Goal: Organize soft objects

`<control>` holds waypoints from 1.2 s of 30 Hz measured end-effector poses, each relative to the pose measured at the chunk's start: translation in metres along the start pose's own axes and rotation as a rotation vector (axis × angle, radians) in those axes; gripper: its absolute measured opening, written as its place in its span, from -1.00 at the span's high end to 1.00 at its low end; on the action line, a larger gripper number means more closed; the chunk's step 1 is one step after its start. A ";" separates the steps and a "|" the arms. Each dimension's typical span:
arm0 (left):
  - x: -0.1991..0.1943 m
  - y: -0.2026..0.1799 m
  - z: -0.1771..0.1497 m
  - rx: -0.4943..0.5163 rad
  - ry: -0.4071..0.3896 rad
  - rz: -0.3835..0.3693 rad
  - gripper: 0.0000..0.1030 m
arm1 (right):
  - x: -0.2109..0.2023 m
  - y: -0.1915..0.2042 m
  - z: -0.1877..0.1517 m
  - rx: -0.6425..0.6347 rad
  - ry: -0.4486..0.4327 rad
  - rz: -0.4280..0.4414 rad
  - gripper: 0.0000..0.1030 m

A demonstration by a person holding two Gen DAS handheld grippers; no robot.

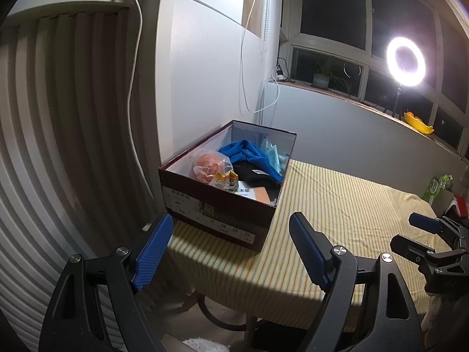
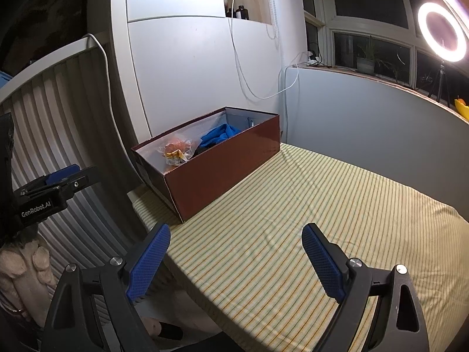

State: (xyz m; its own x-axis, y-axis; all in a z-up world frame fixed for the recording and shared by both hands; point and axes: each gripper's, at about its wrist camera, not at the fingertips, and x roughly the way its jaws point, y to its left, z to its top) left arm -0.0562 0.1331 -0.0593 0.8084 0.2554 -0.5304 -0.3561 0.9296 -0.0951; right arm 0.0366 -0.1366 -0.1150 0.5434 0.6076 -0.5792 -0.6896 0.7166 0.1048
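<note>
Beyond both spread, empty tools, left tool (image 1: 228,252) and right tool (image 2: 236,259), an open box (image 1: 217,205) sits against the wall (image 1: 205,88).

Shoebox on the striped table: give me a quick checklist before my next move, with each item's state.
1. Left tongs open, nothing between them: ok.
2. Right tongs open, nothing between them: ok.
3. Shoebox open on top: ok.
4. Blue cloth, black cloth and orange bag inside the box: ok.
5. No soft things left on the striped tablecloth: ok in both views.
6. Box lid nearby: cannot tell.
</note>
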 end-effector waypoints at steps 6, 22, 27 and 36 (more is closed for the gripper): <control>0.003 -0.004 -0.001 0.008 0.007 -0.009 -0.59 | 0.001 -0.002 -0.002 -0.004 0.002 -0.016 -0.73; 0.003 -0.002 -0.003 0.003 0.012 0.005 -0.59 | 0.005 0.004 -0.003 -0.001 0.006 -0.017 -0.73; 0.003 0.000 -0.003 0.000 0.010 0.009 -0.59 | 0.003 0.005 -0.004 -0.004 0.003 -0.026 -0.73; 0.005 -0.002 -0.004 0.004 0.016 -0.001 -0.59 | 0.002 0.003 -0.006 -0.003 0.009 -0.034 -0.73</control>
State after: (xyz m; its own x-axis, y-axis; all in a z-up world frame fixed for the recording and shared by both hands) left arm -0.0537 0.1316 -0.0654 0.8011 0.2497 -0.5439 -0.3531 0.9310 -0.0927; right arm 0.0330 -0.1352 -0.1209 0.5625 0.5797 -0.5895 -0.6720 0.7359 0.0824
